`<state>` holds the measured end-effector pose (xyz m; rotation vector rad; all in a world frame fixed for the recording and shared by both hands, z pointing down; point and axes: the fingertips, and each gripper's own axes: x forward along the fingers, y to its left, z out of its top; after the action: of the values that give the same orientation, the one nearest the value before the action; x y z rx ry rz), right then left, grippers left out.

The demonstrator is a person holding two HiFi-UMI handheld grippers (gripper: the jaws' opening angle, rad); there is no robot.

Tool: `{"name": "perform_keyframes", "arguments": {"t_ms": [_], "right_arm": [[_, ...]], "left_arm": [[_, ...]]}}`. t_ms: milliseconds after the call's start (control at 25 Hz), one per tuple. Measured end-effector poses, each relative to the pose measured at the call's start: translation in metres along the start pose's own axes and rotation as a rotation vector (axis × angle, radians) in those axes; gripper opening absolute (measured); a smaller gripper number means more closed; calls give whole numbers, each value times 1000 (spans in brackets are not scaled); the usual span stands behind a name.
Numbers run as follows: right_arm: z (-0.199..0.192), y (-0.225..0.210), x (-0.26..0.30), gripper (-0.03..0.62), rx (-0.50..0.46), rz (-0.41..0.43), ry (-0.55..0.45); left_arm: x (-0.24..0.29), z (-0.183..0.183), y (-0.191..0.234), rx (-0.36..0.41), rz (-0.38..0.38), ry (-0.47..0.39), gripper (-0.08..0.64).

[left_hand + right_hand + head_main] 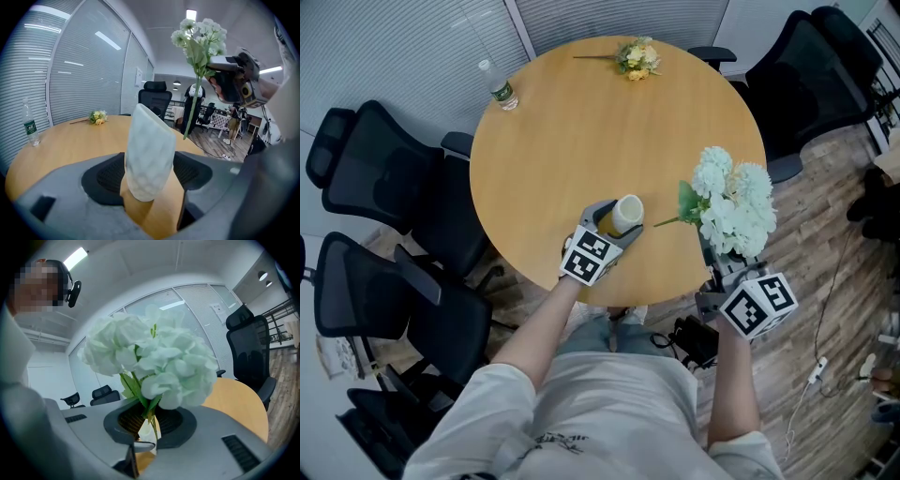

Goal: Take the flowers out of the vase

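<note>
Your left gripper [614, 227] clasped the white vase [626, 214] at the table's [581, 141] six o'clock edge; your right gripper [728, 258], jaws narrowly pinching the stem [666, 223], held the flowers [733, 199] clear at four o'clock. Best was steadying the vase, laying them down gently.

Light is bright and even, falling from ceiling light panels [191, 14] above the round table [581, 159], whose top carries a soft sheen and only faint shadow. Both gripper views bulge fisheye-fashion, with black corners and curved blinds [70, 70] beyond the table. Close to the lens, the vase [149, 150] over the table's edge looks soft, and the white flowers [154, 362] are slightly overexposed and blurred.
</note>
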<state>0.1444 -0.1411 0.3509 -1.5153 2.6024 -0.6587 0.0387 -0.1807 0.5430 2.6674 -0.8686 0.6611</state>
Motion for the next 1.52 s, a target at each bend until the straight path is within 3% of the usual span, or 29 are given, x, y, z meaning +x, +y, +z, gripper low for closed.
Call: {"name": "perform_keyframes", "arguments": {"t_ms": [480, 960, 1240, 1520], "right_arm": [[-9, 1, -2, 51, -21, 1, 11], [-17, 10, -9, 51, -42, 0, 28], [-23, 19, -15, 51, -55, 10, 66], [-34, 29, -20, 51, -36, 11, 90]], "left_arm": [[-14, 15, -4, 60, 11, -15, 341], [-63, 40, -6, 46, 22, -67, 335], [-102, 63, -23, -41, 10, -123, 179], [-123, 67, -40, -23, 28, -122, 50]]}}
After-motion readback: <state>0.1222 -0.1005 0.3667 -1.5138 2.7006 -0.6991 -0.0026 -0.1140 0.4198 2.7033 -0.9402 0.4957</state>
